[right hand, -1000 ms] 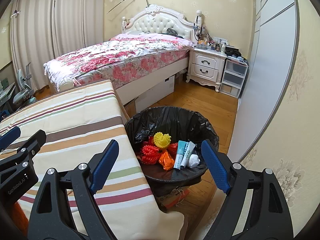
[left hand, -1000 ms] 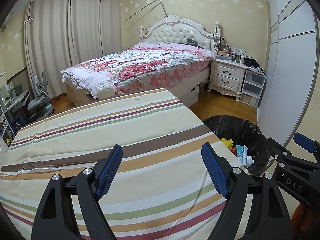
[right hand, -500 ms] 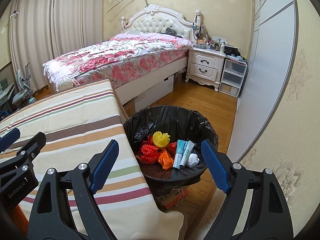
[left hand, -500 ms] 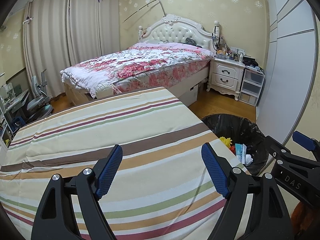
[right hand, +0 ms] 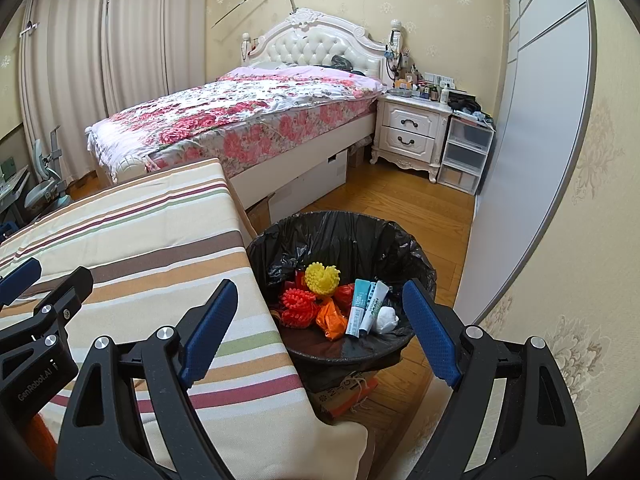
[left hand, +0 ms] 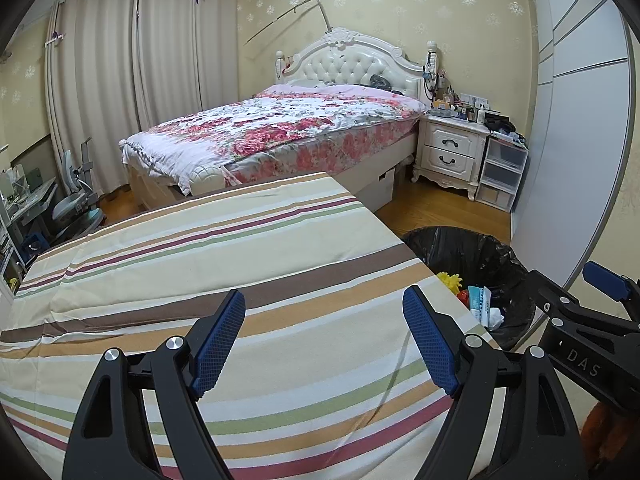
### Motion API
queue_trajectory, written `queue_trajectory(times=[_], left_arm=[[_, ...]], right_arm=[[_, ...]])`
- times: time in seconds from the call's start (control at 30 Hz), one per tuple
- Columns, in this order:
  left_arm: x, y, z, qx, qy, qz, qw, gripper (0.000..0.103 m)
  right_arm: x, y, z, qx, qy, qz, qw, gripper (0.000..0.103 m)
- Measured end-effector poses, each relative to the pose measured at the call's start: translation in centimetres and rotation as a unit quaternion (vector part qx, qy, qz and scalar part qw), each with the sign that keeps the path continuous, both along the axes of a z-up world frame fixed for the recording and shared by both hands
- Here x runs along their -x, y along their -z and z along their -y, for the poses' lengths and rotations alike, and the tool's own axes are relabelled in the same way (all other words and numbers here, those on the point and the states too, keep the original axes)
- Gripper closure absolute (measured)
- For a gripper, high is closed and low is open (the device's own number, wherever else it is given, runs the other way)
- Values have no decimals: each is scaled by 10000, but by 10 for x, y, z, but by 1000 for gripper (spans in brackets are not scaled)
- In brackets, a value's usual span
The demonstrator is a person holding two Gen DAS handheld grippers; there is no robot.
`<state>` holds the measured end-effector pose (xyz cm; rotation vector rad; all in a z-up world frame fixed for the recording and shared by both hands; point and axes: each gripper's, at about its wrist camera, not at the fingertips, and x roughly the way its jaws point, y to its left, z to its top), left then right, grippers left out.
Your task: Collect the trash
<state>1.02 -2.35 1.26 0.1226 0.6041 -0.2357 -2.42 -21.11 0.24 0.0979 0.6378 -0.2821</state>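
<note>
Black plastic lines the trash bin (right hand: 340, 240), which stands on the floor just right of the striped table (left hand: 240, 280), probably so that rubbish can be dropped straight off the edge; a yellow ball (right hand: 322, 278), red pieces and two tubes (right hand: 366, 307) already lie inside. The left gripper (left hand: 324, 336) hovers over the bare cloth and the right gripper (right hand: 320, 324) over the near rim of the bin. Both have their jaws spread wide, released, holding and touching nothing.

Your counter (left hand: 240, 264) is cream with brown, red and green stripes; the bin (right hand: 340, 236) liner is black, the bed (right hand: 240, 116) pink-flowered.
</note>
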Motion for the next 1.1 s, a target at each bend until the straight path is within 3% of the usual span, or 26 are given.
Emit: queue_trajectory(times=[1.1], left_arm=[[3,6,8,-14,-5,-101,9999,24]], right_arm=[[1,0,0,-1,5,-18,10000,20]])
